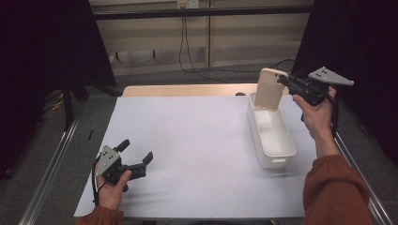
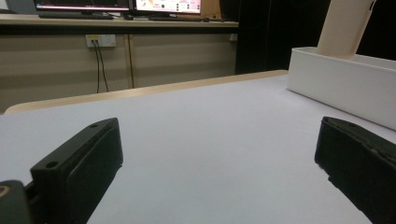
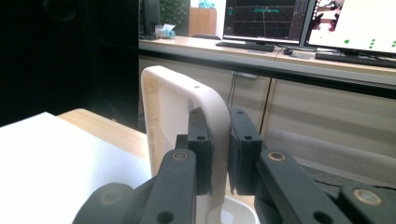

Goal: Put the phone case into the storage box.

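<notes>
The cream-coloured, flat plastic lid with rounded corners (image 1: 271,89) stands nearly upright with its lower edge inside the far end of the long white plastic bin (image 1: 277,158), and the right gripper (image 1: 283,80) pinches its upper edge. In the right gripper view, the two black pads are pressed on either side of the lid's thin rim (image 3: 218,116), with the bin's white lip just below.

Nearest the person, the left gripper (image 1: 138,157) rests low at the front left of the pale grey table mat (image 1: 187,140), its jaws spread wide with nothing between them. Farther off, the bin sits lengthwise on the mat's right side. Beyond the mat, the wooden table edge (image 1: 178,90) shows, then a beige wall panel with dark hanging cables (image 1: 183,42).
</notes>
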The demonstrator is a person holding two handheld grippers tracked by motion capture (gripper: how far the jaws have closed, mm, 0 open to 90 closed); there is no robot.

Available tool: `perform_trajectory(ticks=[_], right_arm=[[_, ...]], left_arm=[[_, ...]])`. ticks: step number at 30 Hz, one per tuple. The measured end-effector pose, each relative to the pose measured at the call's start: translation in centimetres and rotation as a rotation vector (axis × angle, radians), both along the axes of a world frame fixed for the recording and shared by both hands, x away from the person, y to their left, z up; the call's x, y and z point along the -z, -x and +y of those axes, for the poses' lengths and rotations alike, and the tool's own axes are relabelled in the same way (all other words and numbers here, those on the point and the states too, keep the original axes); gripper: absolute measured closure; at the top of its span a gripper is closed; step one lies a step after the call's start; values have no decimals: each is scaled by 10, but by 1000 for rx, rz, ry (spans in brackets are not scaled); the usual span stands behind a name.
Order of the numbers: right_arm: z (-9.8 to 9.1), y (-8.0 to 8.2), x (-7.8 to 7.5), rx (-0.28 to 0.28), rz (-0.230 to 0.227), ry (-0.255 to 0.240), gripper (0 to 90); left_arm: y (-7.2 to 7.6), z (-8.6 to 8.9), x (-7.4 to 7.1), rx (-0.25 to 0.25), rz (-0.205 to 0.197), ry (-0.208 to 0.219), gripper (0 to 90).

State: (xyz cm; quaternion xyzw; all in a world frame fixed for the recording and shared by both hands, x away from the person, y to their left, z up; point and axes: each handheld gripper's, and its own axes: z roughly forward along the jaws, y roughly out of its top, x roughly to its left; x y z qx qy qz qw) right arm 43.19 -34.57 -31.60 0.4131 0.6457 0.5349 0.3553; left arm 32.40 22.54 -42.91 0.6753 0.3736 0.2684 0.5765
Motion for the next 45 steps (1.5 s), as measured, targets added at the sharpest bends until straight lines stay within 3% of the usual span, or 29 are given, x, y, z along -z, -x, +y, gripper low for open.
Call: perform_trajectory(ticks=[11, 45], right_arm=[[1, -7, 8, 2, 17, 23, 813], [-2, -30, 35, 16, 50, 20, 813]], left_arm=[[-1, 0, 0, 4, 0, 2, 11], [-1, 0, 1, 4, 1, -7, 11]])
